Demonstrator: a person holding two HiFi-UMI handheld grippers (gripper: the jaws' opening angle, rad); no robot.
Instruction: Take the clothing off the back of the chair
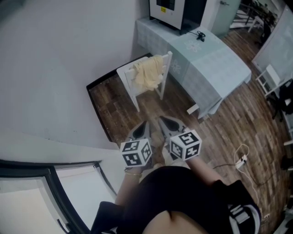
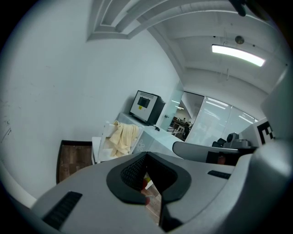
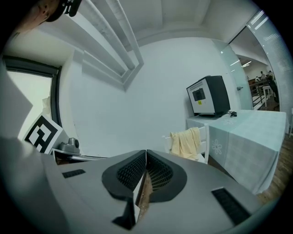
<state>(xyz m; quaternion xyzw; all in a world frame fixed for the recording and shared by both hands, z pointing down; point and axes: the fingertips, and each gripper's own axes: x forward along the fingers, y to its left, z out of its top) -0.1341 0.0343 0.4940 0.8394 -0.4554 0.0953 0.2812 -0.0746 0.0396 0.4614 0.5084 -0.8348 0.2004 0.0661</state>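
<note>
Soft crumpled yellow cloth garment [image 1: 149, 73], smooth white painted chair [image 1: 128, 84], brown wood-plank floor [image 1: 114, 105], pale matt patterned tablecloth [image 1: 210, 59]

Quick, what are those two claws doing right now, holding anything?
Left gripper: closed, holding nothing.
Right gripper: closed, holding nothing.

White wooden chair [image 1: 127, 75] on dark wood-plank floor [image 1: 238, 123], beside a white wall, with a pale yellow garment [image 1: 149, 73] draped over its backrest. Just beside the chair, a tabletop [image 1: 208, 55] under a pale teal cloth carries a white-and-black box appliance [image 1: 176, 10] and a small black corded item [image 1: 199, 35]. In the foreground, left hand-held gripper [image 1: 144, 124] and right hand-held gripper [image 1: 162, 121], grey with marker cubes, sit side by side pointing toward the chair and well apart from it; a white power strip [image 1: 241, 158] with cable lies on the floor at right.
</note>
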